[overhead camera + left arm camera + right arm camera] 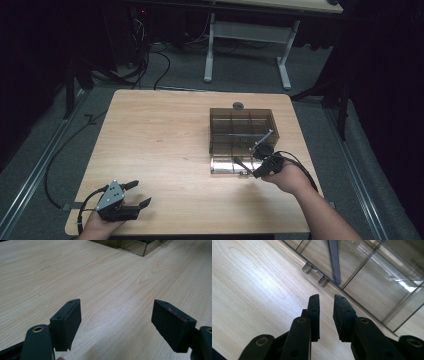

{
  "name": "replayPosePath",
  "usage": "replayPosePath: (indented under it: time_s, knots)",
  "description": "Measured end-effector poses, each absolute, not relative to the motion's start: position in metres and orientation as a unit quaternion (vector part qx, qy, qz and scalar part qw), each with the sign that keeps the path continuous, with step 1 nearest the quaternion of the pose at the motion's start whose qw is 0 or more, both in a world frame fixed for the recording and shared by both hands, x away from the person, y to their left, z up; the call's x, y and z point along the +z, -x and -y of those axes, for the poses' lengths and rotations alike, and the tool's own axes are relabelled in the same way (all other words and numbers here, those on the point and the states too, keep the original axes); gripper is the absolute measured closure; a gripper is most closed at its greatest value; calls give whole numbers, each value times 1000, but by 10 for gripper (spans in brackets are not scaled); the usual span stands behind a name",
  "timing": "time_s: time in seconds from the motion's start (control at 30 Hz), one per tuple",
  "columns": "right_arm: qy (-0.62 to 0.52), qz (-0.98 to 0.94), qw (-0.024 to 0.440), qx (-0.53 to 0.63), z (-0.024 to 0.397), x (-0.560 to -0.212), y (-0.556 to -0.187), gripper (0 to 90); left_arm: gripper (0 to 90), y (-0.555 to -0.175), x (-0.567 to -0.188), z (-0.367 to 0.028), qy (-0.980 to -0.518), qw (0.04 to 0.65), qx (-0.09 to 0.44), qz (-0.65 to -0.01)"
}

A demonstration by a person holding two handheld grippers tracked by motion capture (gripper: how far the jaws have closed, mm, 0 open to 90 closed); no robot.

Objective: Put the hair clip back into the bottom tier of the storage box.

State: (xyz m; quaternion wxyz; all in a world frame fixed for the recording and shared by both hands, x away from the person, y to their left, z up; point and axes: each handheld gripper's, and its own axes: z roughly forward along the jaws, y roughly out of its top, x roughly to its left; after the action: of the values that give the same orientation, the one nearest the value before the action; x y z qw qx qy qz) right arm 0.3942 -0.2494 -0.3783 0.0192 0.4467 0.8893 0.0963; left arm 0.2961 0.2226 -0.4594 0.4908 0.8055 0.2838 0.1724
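Observation:
A smoky transparent compartment box (242, 125) sits on the right half of the wooden table (160, 140), with a clear panel (227, 165) lying at its near side. My right gripper (246, 168) hovers at the box's near right corner, over the clear panel. In the right gripper view its jaws (327, 298) stand a narrow gap apart with nothing between them, pointing at the box wall (372, 287) and two small round pegs (323, 281). My left gripper (141, 193) rests near the table's front left edge, wide open (116, 307) and empty.
A thin grey bar (263, 139) slants across the box's right front compartment, also seen as a grey strip (335, 260) behind the wall. A small dark round knob (238, 105) lies behind the box. Cables and a white desk frame (210, 45) stand on the floor beyond.

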Motion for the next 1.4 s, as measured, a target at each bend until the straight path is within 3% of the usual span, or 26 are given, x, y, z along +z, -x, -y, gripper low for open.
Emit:
replayPosePath:
  time_s: [0.27,0.43,0.7,1.4]
  knots:
    - [-451,-887,15,97,252,-384,-391,752,244,-296,-459,-223,-806,490,172,-284]
    - [-461,-880,15,117,253,-387,-386,704,244,-296,-459,-223,-805,491,171,-284]
    - [-471,-862,57,181,255,-398,-366,611,244,-296,-460,-223,-805,492,172,-284]
    - [-463,-774,200,382,259,-439,-307,553,243,-297,-459,-224,-800,494,176,-292]
